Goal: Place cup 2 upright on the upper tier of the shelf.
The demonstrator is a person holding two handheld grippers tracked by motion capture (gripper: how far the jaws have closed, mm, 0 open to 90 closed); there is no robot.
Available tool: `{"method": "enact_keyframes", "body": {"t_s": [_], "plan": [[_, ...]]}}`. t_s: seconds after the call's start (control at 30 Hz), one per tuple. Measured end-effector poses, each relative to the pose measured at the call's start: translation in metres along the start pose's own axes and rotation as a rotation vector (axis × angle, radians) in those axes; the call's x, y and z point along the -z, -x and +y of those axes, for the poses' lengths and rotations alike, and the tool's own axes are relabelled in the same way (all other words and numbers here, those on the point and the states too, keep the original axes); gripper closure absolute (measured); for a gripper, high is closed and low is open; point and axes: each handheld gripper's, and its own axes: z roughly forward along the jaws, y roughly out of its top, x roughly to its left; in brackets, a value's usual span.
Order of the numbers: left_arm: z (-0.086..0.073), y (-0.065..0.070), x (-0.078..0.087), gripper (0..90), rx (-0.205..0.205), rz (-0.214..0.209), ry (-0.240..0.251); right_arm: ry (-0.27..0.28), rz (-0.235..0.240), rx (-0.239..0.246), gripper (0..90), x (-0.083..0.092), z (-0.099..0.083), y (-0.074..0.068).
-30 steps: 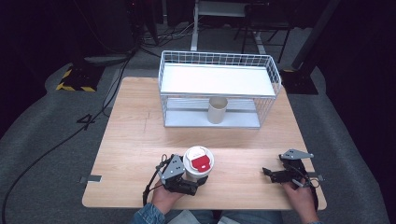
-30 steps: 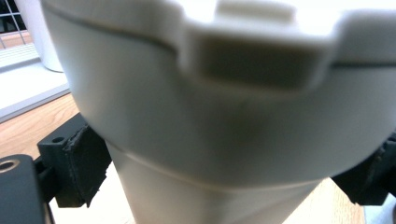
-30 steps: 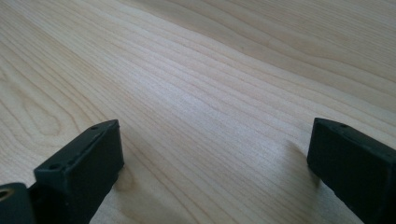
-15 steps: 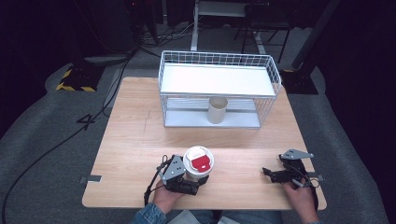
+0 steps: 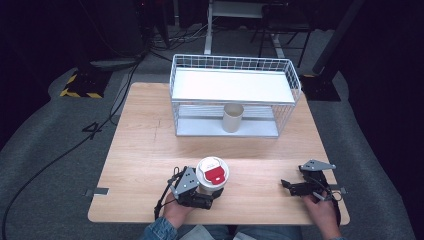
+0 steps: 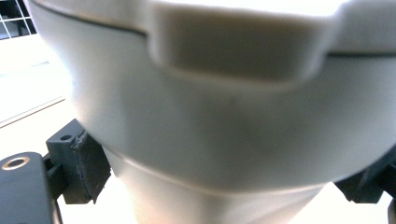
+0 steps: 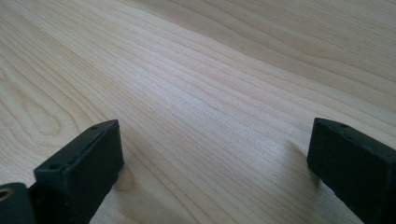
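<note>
High view: the left gripper (image 5: 206,192) sits near the front edge of the tabletop (image 5: 150,150), left of its middle, with its fingers pinching a white lidded cup (image 5: 212,175) that has a red label on the lid. The right gripper (image 5: 295,187) rests near the front right corner, fingers spread and holding nothing. Toward the back edge stands a white wire rack (image 5: 235,95), and a second, open cup (image 5: 232,117) stands on its lower shelf.

Left gripper view: the lidded cup's wall (image 6: 210,140) presses between the padded fingers (image 6: 91,165), which grip low under the wide lid. The cup looks top-heavy, so I judge a quick tilt or a loose squeeze could let it slip or tip; a hard squeeze might pop the lid. The cup is too close and blurred to read anything; its base is cut off.

Right gripper view: both fingers (image 7: 84,163) hover wide apart just above bare wood grain.
</note>
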Motion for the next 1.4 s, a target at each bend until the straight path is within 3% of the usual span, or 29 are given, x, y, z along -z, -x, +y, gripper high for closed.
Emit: {"method": "enact_keyframes", "body": {"t_s": [0.3,0.57,0.97,1.13,1.4], "plan": [[0.005,0.005,0.001,9.6,-0.018,0.001,-0.023,0.0,0.0,0.0,3.6,0.0,0.0,0.0],[0.013,0.01,0.006,9.7,-0.018,-0.007,-0.011,0.001,-0.004,-0.004,3.6,0.0,0.0,0.0],[0.036,0.01,0.017,9.6,0.005,0.011,0.001,0.001,-0.01,-0.008,3.6,0.0,0.0,-0.001],[0.046,0.006,0.023,9.6,0.052,0.002,0.0,0.001,-0.009,-0.009,3.6,-0.001,0.0,-0.001],[0.058,0.003,0.027,9.6,0.041,0.018,-0.001,0.001,-0.007,-0.007,3.6,-0.001,0.001,-0.001]]}}
